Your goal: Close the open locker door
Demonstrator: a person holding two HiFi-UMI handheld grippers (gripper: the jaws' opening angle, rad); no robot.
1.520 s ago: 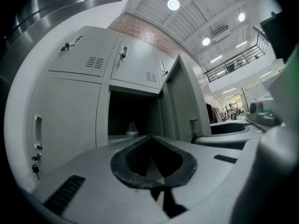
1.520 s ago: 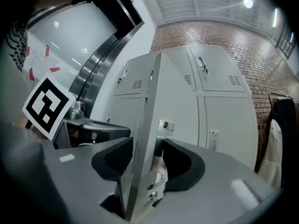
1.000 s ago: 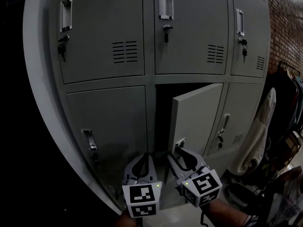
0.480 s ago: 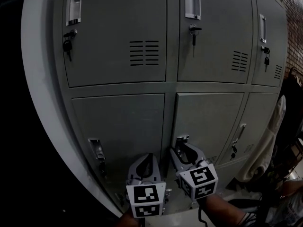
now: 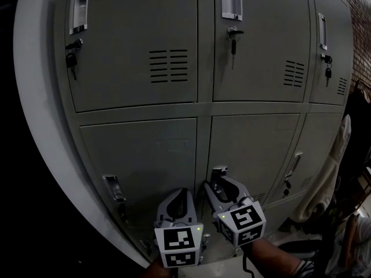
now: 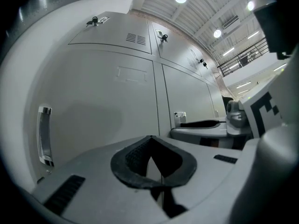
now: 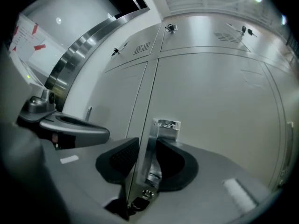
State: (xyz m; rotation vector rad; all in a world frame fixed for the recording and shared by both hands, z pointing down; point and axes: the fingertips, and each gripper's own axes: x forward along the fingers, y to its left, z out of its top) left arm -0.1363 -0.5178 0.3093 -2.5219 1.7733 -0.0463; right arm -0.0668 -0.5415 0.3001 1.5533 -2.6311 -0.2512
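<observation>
The lower middle locker door (image 5: pixel 255 149) lies flush with the grey lockers around it. Its metal handle (image 5: pixel 219 171) sits at the door's left edge. My right gripper (image 5: pixel 217 181) has that handle (image 7: pixel 161 129) between its pads, and the jaws are closing on it. In the right gripper view the handle plate stands upright between the two black pads (image 7: pixel 122 157). My left gripper (image 5: pixel 179 196) hovers just left of the right one, in front of the post between the lower doors. Its jaws are shut with nothing in them (image 6: pixel 150 139).
The lower left locker has its own handle (image 5: pixel 113 187). The upper lockers carry keys in their locks (image 5: pixel 72 57) (image 5: pixel 233 36). Pale clothing (image 5: pixel 324 172) hangs at the right beside a brick wall (image 5: pixel 359 28).
A second ago the lower middle door stood ajar with the dark compartment showing. It has swung shut with my right gripper on its handle. The left gripper has stayed alongside.
</observation>
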